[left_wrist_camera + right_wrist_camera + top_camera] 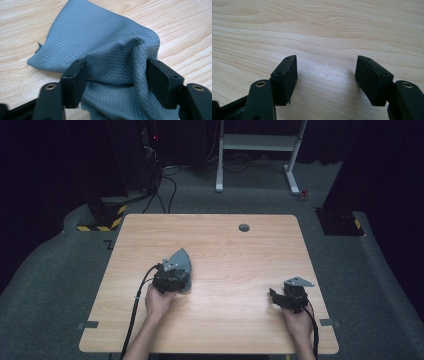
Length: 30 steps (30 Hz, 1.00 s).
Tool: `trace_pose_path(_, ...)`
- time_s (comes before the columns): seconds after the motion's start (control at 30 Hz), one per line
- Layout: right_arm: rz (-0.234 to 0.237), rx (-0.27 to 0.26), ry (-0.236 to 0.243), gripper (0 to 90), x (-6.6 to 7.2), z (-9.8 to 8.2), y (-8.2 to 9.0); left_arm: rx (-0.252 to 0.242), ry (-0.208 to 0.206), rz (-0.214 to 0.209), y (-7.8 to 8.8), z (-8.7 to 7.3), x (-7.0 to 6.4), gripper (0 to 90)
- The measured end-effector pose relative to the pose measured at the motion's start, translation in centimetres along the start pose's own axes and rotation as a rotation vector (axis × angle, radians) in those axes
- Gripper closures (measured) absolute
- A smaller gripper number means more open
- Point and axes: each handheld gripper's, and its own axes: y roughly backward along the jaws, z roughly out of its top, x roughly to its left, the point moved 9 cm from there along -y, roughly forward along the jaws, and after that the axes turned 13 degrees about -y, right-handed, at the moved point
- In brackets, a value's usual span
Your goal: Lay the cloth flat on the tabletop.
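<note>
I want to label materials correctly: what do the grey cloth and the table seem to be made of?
The grey cloth looks like a woven, perhaps microfibre, fabric: matte, with a fine diamond pattern, soft folds and a frayed thread at one edge. The table looks like pale wood or a wood-grain laminate: smooth, with flowing grain lines; which one is hard to tell.

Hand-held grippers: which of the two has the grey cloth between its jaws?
The left hand-held gripper. Its open jaws straddle a raised fold of the grey cloth, not yet pinching it. The right hand-held gripper hovers open over bare wooden table.
</note>
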Motion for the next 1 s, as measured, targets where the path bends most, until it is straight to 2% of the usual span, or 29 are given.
trace_pose_path(0.17,0.000,0.000,0.000,34.6,0.0,0.0,0.0,0.011,0.021,-0.018,-0.4,-0.2,0.0,48.9)
trace_pose_path(0.37,0.001,0.000,0.000,34.6,0.0,0.0,0.0,0.009,0.033,-0.048,-0.8,-0.3,-0.1,72.9)
trace_pose_path(0.4,0.001,0.001,0.000,34.4,0.0,0.0,0.0,0.010,0.038,-0.049,-0.8,-0.3,-0.1,79.6)
trace_pose_path(0.47,0.002,-0.001,0.003,34.4,0.0,0.0,0.0,0.007,0.045,-0.058,-0.8,-0.3,-0.1,82.1)
trace_pose_path(0.57,0.002,-0.001,0.003,34.3,0.0,0.0,0.0,0.001,0.034,-0.061,-0.7,-0.3,-0.1,86.2)
trace_pose_path(0.83,0.001,0.001,0.001,34.3,0.0,0.0,0.0,-0.041,0.018,-0.091,0.0,0.5,-0.9,87.2)
trace_pose_path(1.0,0.002,0.000,0.002,34.3,0.0,0.0,0.0,-0.048,0.004,-0.111,0.1,0.6,-1.6,87.2)
